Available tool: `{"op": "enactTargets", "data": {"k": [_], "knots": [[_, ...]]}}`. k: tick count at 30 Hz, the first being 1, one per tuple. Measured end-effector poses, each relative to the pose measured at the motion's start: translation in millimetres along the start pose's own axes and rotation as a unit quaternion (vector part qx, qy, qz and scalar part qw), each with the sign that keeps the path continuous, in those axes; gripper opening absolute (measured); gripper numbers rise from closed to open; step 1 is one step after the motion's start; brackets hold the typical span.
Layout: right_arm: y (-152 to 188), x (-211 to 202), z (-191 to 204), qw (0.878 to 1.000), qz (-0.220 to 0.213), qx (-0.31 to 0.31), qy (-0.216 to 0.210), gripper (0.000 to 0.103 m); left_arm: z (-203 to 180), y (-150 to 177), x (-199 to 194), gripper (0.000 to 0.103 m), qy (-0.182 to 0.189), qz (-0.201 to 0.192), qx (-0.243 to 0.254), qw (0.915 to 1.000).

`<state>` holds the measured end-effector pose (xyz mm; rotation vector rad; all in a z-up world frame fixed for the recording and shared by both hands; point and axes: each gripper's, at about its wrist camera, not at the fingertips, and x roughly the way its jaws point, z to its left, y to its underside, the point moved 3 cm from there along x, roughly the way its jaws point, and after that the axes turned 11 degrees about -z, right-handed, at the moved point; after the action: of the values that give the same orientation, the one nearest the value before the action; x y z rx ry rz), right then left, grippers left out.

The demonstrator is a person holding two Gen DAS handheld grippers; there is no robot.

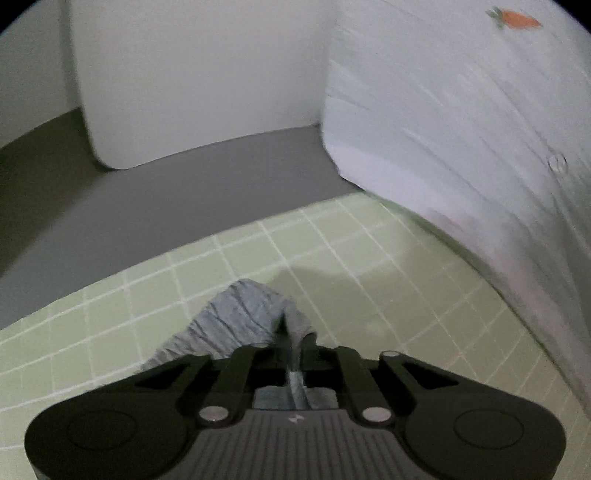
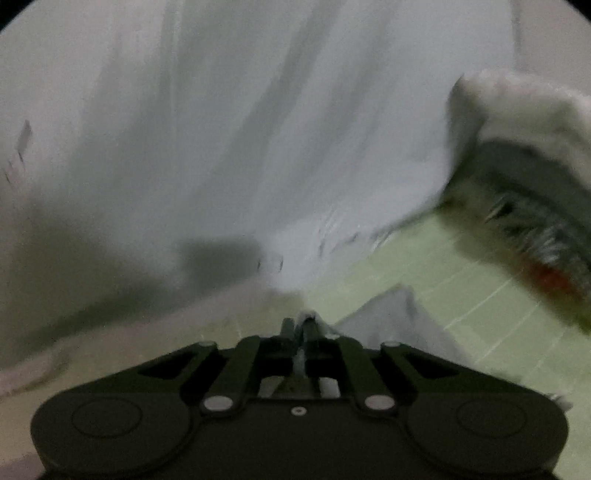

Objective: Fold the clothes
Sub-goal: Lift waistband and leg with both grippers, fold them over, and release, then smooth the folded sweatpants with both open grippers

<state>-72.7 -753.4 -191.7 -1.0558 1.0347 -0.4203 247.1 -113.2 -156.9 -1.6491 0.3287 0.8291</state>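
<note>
Both claws are clamped on the white garment (image 1: 461, 129): the left claw (image 1: 291, 339) pinches a bunched greyish corner low over the green gridded mat (image 1: 369, 251), while the right claw (image 2: 301, 325) holds an edge, the cloth rising blurred ahead between them.

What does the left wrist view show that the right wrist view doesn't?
Only the left wrist view shows the grey floor, a white box-like object standing on it, and a small carrot print on the white garment.

Only the right wrist view shows a fluffy rolled edge, blurred.

Both show the green grid mat, the pale garment, and a gripper shut on fabric: left gripper, right gripper.
</note>
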Motion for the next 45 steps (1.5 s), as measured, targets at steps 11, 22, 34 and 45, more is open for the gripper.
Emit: {"op": "enactTargets", "data": {"k": [11, 22, 34, 45], "knots": [[62.2, -91.1, 77.8, 0.985, 0.016, -0.115, -0.127, 0.093, -33.5, 65.1, -77.0, 0.073, 0.148, 0.018, 0.162, 0.9754], [134.1, -120.9, 152.0, 0.949, 0.087, -0.193, -0.234, 0.095, -104.1, 170.6, -117.5, 0.087, 0.266, 0.084, 0.311, 0.9086], [120.5, -48.9, 188.4, 0.937, 0.073, -0.211, -0.267, 0.101, -156.9, 141.6, -71.4, 0.1, 0.268, 0.026, 0.297, 0.9163], [98.4, -46.6, 195.2, 0.946, 0.025, -0.195, -0.26, 0.101, -155.2, 108.4, -47.1, 0.099, 0.203, -0.012, 0.256, 0.945]]}}
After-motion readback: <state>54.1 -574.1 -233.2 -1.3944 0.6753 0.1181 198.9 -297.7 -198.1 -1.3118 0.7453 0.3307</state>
